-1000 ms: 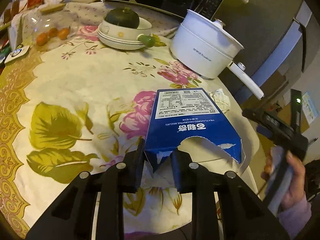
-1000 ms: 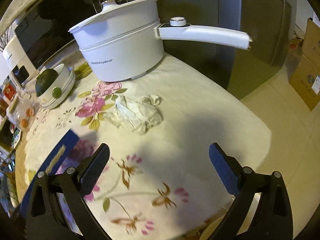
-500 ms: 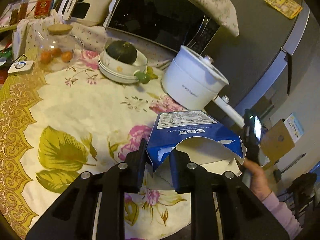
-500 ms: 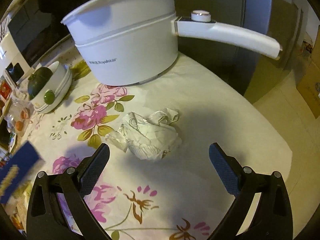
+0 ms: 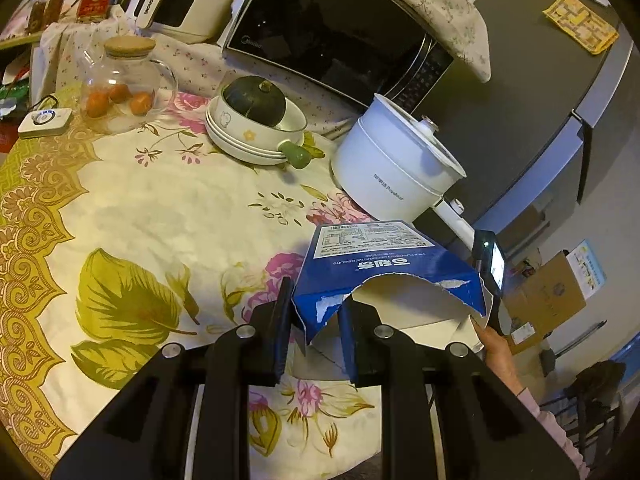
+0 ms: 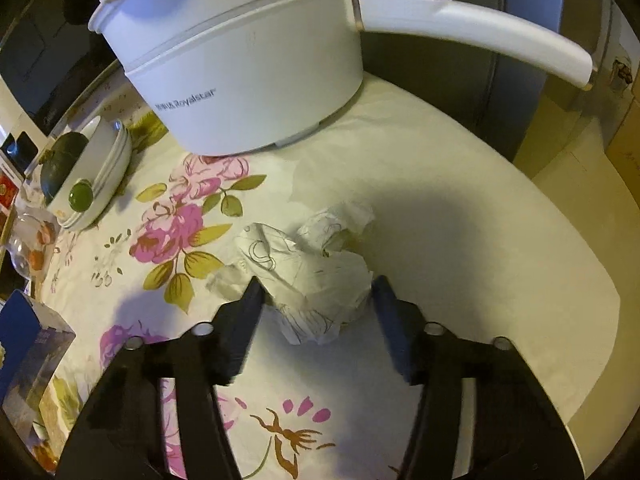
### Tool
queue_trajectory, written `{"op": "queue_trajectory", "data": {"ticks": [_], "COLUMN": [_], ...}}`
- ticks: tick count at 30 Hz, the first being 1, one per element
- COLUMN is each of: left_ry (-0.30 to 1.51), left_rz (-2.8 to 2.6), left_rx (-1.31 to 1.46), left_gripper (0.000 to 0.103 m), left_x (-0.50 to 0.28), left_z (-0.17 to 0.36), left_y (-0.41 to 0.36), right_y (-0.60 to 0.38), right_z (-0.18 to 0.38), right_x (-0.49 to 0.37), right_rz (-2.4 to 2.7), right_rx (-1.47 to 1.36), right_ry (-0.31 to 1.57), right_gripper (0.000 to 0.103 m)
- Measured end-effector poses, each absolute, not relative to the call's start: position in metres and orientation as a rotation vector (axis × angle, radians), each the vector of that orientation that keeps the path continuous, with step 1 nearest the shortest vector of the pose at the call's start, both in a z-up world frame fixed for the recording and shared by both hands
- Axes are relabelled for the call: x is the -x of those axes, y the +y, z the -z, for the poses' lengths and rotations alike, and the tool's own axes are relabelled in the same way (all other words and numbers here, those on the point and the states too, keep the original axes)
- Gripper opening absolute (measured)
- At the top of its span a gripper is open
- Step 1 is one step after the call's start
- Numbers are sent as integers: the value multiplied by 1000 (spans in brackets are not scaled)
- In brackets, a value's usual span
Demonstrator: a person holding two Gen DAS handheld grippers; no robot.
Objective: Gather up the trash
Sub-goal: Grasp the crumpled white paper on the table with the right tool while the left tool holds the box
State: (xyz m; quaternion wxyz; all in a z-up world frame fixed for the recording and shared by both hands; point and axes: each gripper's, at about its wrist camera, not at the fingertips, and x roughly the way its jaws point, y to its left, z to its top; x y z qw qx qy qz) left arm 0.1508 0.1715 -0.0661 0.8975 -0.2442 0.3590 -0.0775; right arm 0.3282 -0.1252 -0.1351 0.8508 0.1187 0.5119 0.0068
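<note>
Crumpled paper [image 6: 316,276] on floral tablecloth [image 6: 460,240], directly ahead of and between the fingers of the right gripper [image 6: 318,312], just in front of white pot [image 6: 240,60]. Wad broader across than deep, spanning most of the gap. Right jaws about half spread and closing, paper between them; left finger at the wad's edge, right finger just short of it, firm contact not yet evident. Right hand clearly nearer. Left gripper [image 5: 314,324] narrowly spread, clamped on torn edge of blue box [image 5: 384,276], held above the table.
</note>
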Motion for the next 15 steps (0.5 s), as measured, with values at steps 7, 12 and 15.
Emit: {"op": "queue_trajectory", "data": {"ticks": [7,12,15], "left_ry": [749,747,748], "left_rz": [156,164,174], "left_rx": [518,512,509], "left_gripper": [22,22,22], "left_x": [-154,-156,-155], "left_z": [68,68,68], "left_y": [171,165,160], "right_y": [-124,-128,-132], "right_z": [124,106,95], "right_x": [-316,-301,-289], "right_rz": [-30,-27,-15], "right_rx": [-235,-224,-207], "right_ry": [1026,984,961], "right_gripper": [38,38,38]}}
